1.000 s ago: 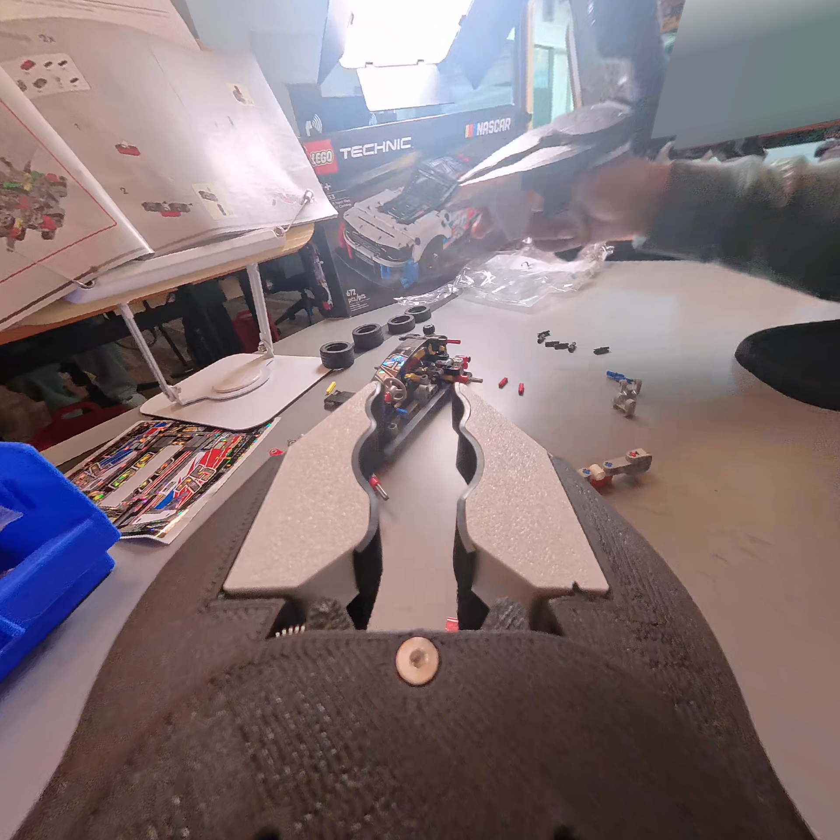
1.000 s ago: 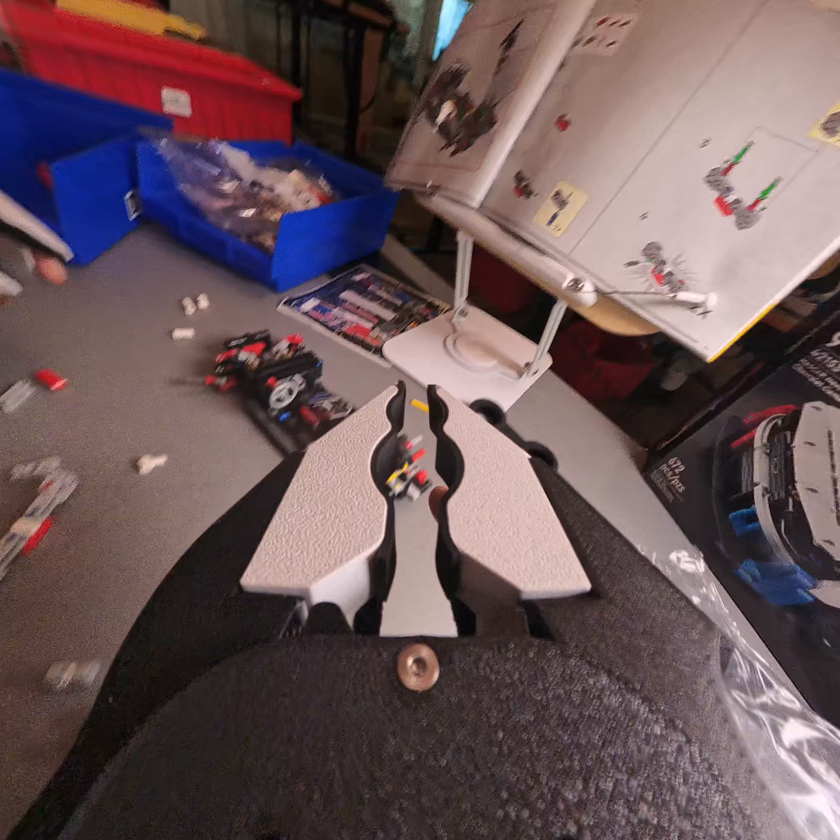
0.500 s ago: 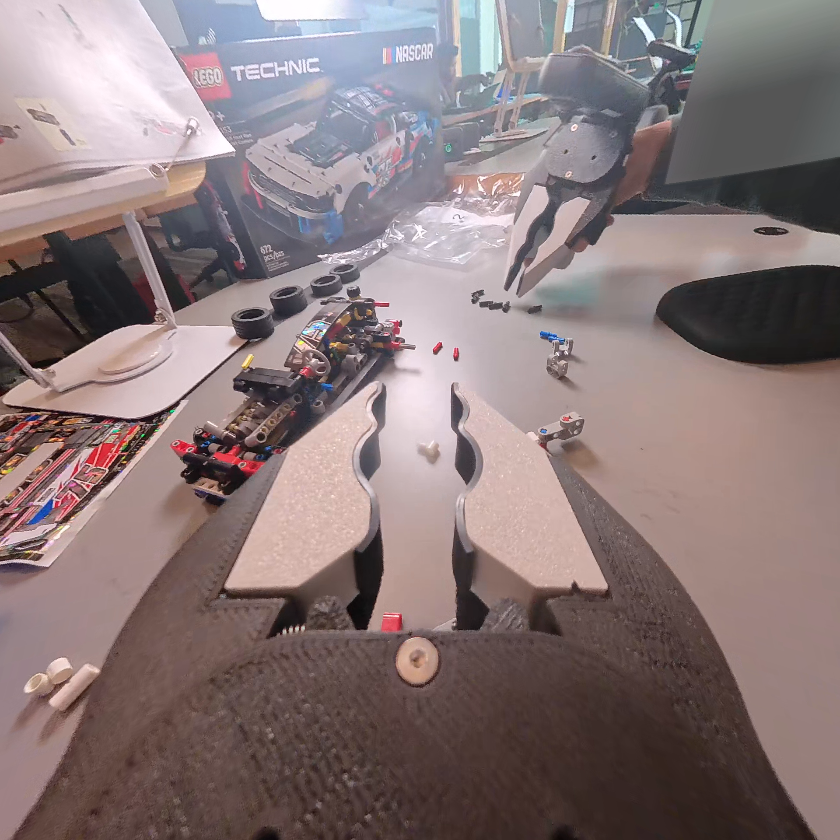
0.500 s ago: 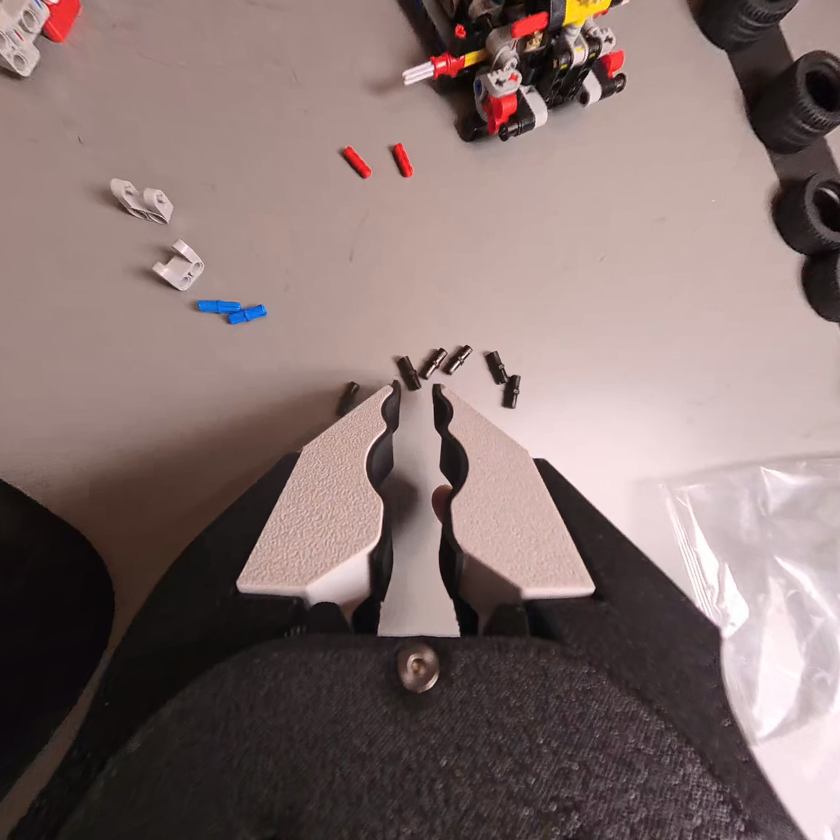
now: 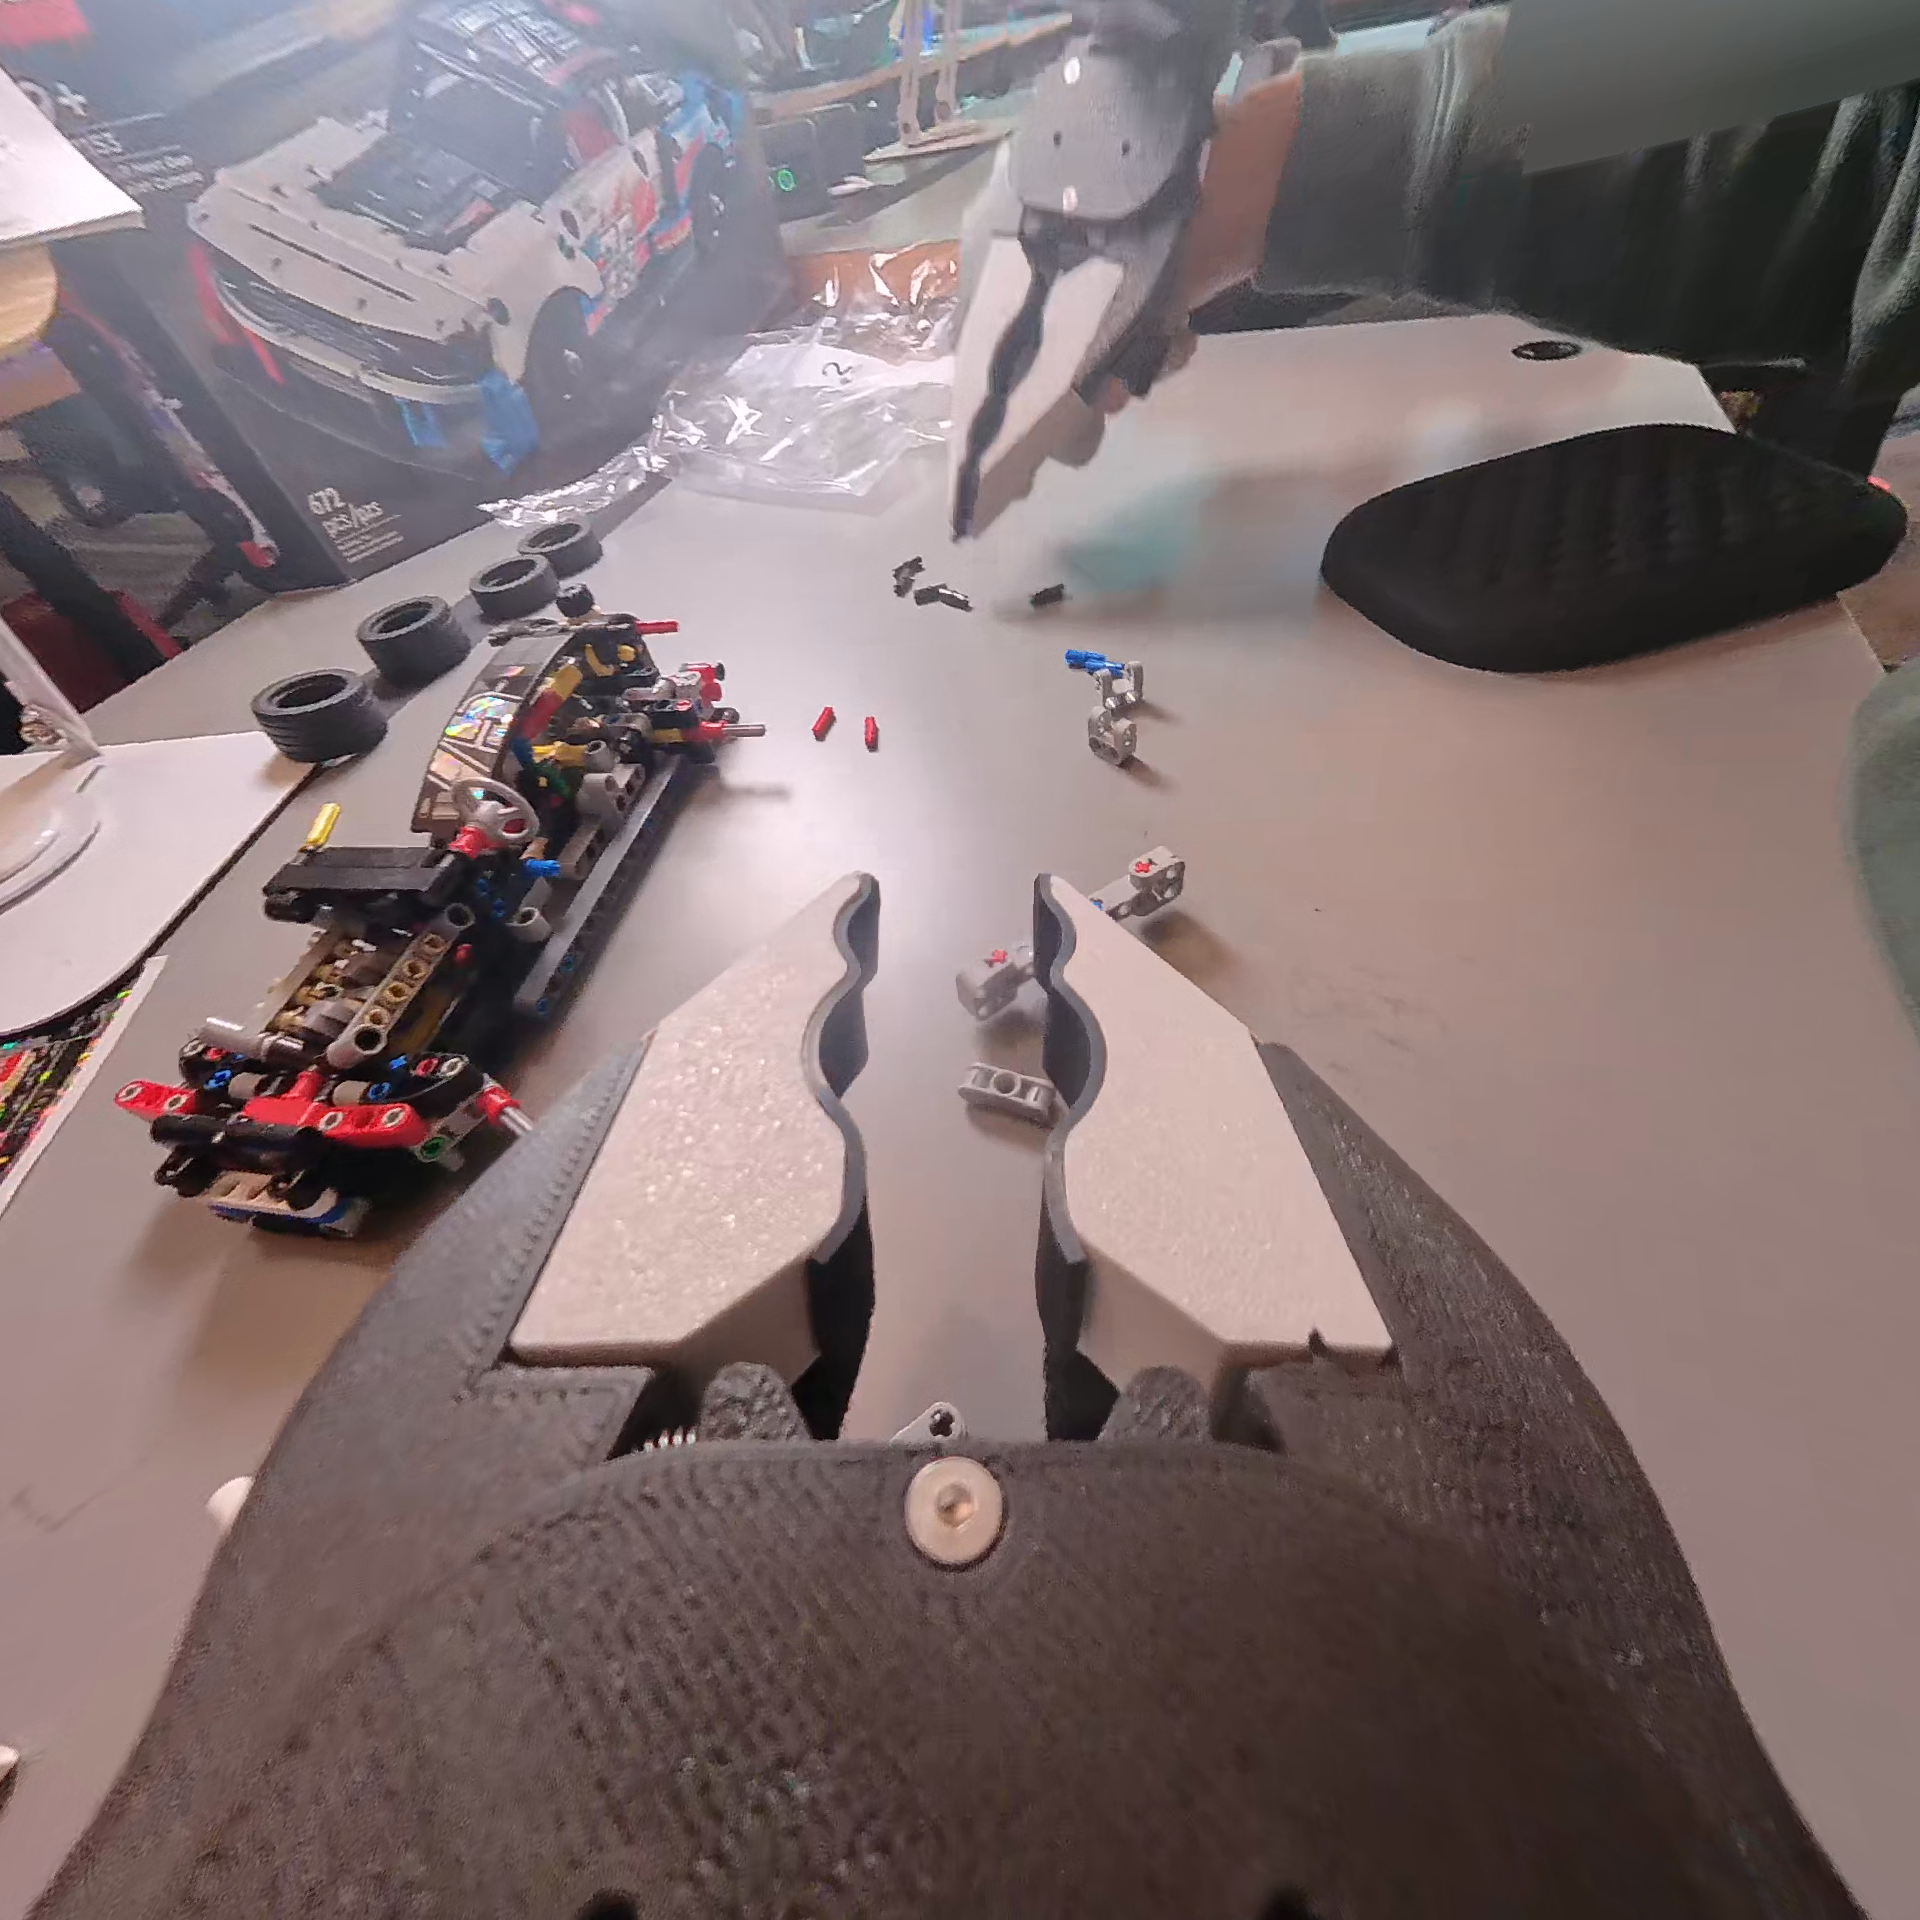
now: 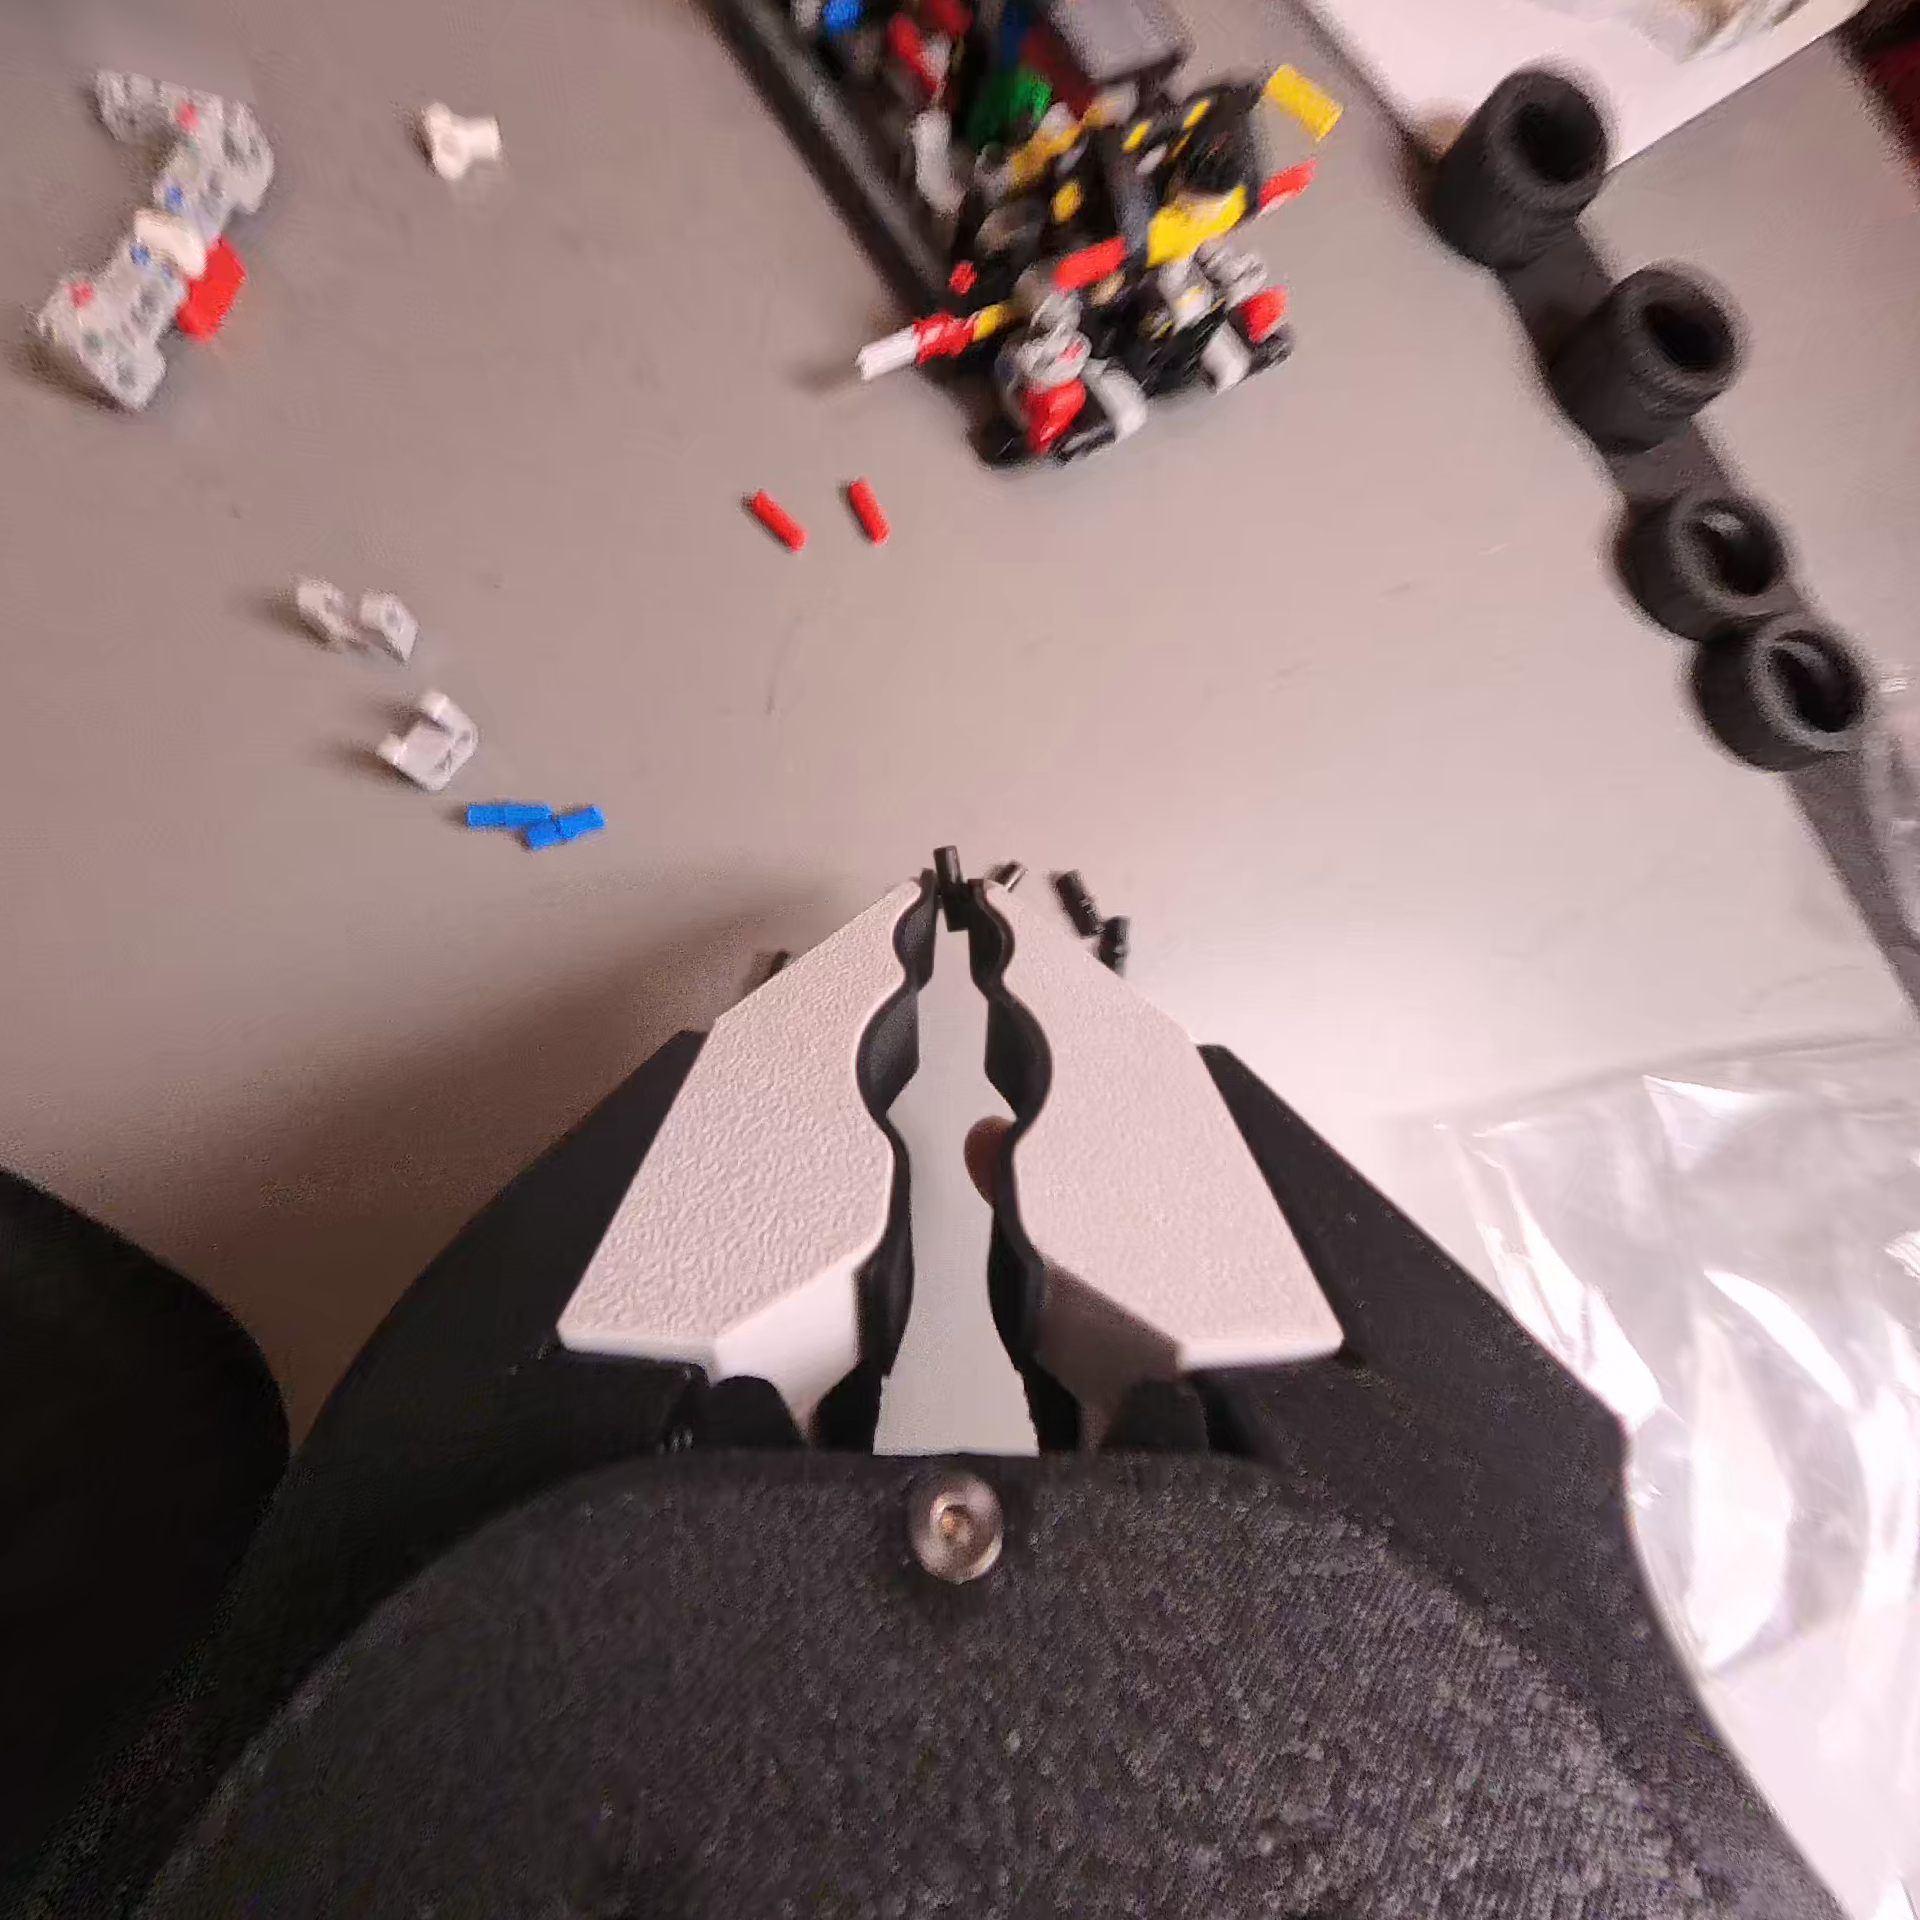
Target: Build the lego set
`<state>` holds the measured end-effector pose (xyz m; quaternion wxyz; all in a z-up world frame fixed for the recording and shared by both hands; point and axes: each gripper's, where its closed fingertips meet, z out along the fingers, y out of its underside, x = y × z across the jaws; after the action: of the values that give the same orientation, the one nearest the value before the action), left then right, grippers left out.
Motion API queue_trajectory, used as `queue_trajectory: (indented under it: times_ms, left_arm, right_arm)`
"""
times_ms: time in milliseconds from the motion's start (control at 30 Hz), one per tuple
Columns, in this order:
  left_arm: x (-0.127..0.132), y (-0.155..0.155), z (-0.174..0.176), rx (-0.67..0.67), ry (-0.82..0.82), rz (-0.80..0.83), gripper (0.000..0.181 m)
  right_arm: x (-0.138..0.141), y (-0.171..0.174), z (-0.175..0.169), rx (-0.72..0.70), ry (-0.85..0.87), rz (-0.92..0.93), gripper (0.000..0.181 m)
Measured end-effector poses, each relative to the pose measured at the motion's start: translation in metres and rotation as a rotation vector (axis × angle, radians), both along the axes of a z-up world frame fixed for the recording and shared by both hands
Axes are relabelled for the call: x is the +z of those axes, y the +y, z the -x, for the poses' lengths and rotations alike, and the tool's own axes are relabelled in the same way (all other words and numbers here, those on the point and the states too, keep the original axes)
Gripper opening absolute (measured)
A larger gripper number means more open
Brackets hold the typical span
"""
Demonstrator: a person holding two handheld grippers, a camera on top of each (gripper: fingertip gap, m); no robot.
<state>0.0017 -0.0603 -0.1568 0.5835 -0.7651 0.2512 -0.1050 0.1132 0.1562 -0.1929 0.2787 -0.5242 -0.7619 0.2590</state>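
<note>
The part-built lego car chassis (image 5: pixel 447 914) lies on the grey table left of my left gripper (image 5: pixel 954 894), which is open and empty, low over the table. Two small grey connectors (image 5: pixel 1000 982) lie between and just beyond its fingers. My right gripper (image 6: pixel 954 902) is shut on a black pin (image 6: pixel 948 878) at its tips, over a cluster of loose black pins (image 6: pixel 1081 904). In the left wrist view the right gripper (image 5: pixel 964 520) points down at those pins (image 5: pixel 940 594). The chassis end (image 6: pixel 1101 281) shows ahead of the right gripper.
Two red pins (image 6: pixel 821 514), blue pins (image 6: pixel 535 821), grey connectors (image 6: pixel 426 738) and a grey-red subassembly (image 6: pixel 145 281) lie loose. Several black tyres (image 6: pixel 1662 343) line the right. A clear plastic bag (image 6: pixel 1714 1351), a black pad (image 5: pixel 1600 540) and the set's box (image 5: pixel 416 260) border the table. My hands' fingertips stand some 25 centimetres from each other.
My right gripper swung down from the manual stand to the black pins and closed on one. My left gripper moved right off the chassis, so grey connectors now lie between its fingers.
</note>
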Motion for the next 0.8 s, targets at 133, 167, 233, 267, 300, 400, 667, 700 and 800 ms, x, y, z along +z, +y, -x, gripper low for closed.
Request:
queue_trajectory:
  times_ms: [133,167,233,267,300,400,667,700,800]
  left_arm:
    - [-0.012,0.002,-0.011,-0.079,0.073,0.068,0.032]
    - [-0.016,0.003,-0.013,-0.107,0.105,0.092,0.033]
    - [-0.025,0.004,-0.019,-0.170,0.179,0.151,0.034]
    - [-0.030,0.005,-0.021,-0.200,0.217,0.179,0.033]
    - [-0.035,0.007,-0.023,-0.229,0.252,0.203,0.033]
    - [-0.047,0.015,-0.028,-0.300,0.320,0.281,0.034]
    - [-0.068,0.005,-0.035,-0.317,0.306,0.514,0.006]
    - [-0.067,0.001,-0.037,-0.305,0.262,0.551,0.006]
    - [-0.064,-0.007,-0.047,-0.272,0.082,0.664,0.006]
  right_arm:
    - [0.046,-0.005,0.006,-0.118,0.189,0.020,0.003]
    - [0.055,-0.013,0.007,-0.130,0.221,0.030,0.003]
    - [0.064,-0.038,0.008,-0.115,0.244,0.060,0.003]
    - [0.065,-0.052,0.010,-0.098,0.247,0.074,0.003]
    - [0.064,-0.068,0.011,-0.074,0.238,0.090,0.003]
    - [0.049,-0.111,0.016,-0.011,0.184,0.142,0.003]
    - [0.003,-0.186,0.026,0.135,0.065,0.237,0.004]
    - [-0.001,-0.188,0.027,0.146,0.054,0.231,0.004]
    - [-0.007,-0.192,0.030,0.162,0.032,0.229,0.004]
